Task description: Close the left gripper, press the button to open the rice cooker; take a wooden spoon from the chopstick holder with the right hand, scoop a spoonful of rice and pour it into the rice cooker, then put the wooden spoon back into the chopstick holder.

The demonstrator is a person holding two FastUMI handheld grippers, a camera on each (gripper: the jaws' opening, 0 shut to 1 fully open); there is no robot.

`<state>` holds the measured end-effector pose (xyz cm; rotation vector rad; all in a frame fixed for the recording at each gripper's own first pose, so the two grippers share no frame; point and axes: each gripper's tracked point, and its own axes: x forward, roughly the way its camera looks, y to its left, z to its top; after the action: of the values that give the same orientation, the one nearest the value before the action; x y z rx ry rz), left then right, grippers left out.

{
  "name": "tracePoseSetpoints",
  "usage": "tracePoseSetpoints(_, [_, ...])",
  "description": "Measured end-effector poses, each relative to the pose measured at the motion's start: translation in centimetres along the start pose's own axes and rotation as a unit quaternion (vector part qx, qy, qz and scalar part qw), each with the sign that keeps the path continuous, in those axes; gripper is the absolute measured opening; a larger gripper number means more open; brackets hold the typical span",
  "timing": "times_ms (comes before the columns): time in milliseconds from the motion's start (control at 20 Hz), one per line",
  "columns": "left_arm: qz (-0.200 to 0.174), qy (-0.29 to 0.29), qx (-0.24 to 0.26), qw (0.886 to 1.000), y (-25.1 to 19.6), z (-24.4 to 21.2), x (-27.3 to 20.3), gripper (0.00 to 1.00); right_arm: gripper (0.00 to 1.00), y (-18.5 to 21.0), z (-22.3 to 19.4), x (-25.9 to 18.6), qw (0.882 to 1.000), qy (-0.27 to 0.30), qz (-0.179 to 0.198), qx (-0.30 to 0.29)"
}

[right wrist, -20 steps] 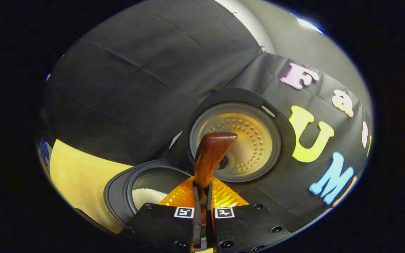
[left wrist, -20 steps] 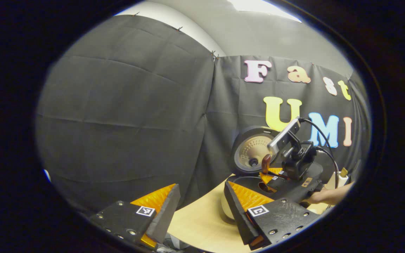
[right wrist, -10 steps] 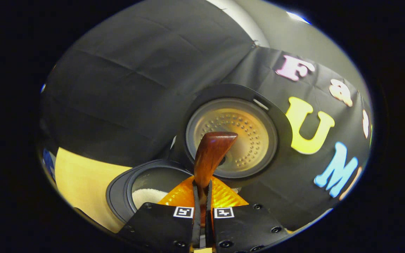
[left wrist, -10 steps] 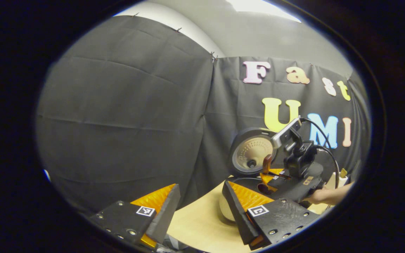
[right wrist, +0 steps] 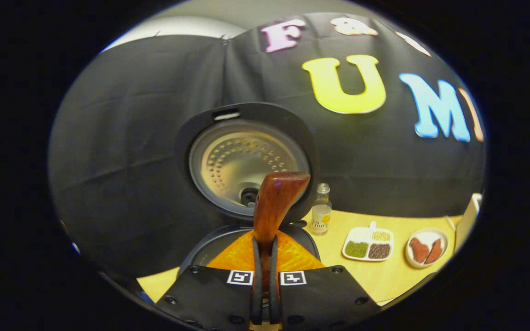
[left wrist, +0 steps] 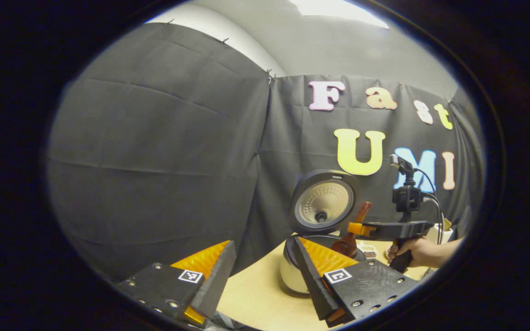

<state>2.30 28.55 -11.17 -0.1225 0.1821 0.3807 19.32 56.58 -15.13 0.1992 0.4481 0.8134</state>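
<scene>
right gripper [right wrist: 265, 294] clenched on glossy wooden spoon [right wrist: 274, 202] above the round rice cooker [left wrist: 292, 271], perforated metal lid [right wrist: 242, 161] upright, left gripper [left wrist: 265, 280] released, bare wooden table [left wrist: 256, 299] beside it

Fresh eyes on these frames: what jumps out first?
The rice cooker with its lid flipped up at the back of the table. Next the wooden spoon, clamped upright in the right tool directly over the pot. The left tool hangs open, off to the cooker's left.
</scene>
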Motion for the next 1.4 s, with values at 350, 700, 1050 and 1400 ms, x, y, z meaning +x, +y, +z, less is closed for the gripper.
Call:
tracePoseSetpoints(350, [-0.031,-0.010,0.007,0.999,-2.6,1.3,0.9,0.78,0.07,-4.2,3.5,-2.7,0.984,-0.030,-0.015,0.173])
tracePoseSetpoints(700, [-0.077,-0.018,0.007,0.997,-7.0,2.0,2.3,0.82,0.07,-9.7,6.4,-7.4,0.973,-0.073,-0.052,0.213])
tracePoseSetpoints(1050, [-0.123,-0.025,0.005,0.992,-11.9,2.5,3.1,0.78,0.07,-16.4,7.1,-13.6,0.967,-0.109,-0.119,0.198])
tracePoseSetpoints(1400, [-0.168,-0.030,0.004,0.985,-16.9,2.9,3.1,0.79,0.03,-22.9,7.2,-20.9,0.951,-0.138,-0.188,0.203])
